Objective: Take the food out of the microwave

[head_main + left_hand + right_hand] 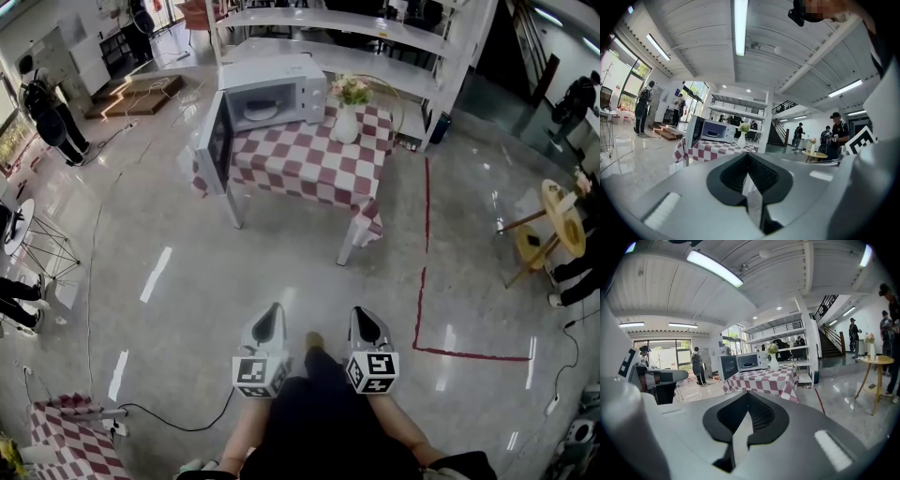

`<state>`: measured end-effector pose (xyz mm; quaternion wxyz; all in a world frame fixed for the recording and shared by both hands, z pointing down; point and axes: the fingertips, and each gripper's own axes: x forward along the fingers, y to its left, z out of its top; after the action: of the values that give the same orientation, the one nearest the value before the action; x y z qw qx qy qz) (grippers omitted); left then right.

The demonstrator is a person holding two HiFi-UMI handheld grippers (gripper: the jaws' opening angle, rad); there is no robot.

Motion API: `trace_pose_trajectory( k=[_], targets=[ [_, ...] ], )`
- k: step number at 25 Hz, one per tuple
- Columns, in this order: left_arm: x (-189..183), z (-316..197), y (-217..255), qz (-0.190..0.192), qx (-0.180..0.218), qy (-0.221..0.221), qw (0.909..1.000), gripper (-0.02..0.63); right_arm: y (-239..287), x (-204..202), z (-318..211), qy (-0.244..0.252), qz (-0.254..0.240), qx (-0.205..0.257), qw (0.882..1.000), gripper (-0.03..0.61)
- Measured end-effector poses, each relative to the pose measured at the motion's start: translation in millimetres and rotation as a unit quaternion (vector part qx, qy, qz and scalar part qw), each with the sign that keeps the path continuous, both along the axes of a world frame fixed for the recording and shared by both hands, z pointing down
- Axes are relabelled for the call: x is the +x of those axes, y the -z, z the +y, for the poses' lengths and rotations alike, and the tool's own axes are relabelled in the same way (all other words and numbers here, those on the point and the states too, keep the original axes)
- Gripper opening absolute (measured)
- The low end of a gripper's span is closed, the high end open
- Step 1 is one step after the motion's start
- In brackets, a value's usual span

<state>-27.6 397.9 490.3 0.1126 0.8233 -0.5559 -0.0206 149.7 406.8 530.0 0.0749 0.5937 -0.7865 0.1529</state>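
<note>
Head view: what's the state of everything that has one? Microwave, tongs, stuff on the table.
White microwave oven: door swung open, white plate inside.
White vase of flowers: upright on the red-and-white checked table, beside the microwave.
Left tongs: shut, empty.
Right tongs: shut, empty.

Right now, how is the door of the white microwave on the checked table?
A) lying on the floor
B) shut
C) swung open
C: the white microwave has its dark-windowed door swung out at its left, and a white plate shows inside.
</note>
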Motion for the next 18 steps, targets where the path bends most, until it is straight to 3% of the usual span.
trace_pose_trajectory(
  k=[18],
  targets=[
    [-2, -83, -15, -0.013, -0.012, 0.015, 0.9997, 0.008, -16, 14, -86, -0.015, 0.012, -0.012, 1.000, 0.002]
  ],
)
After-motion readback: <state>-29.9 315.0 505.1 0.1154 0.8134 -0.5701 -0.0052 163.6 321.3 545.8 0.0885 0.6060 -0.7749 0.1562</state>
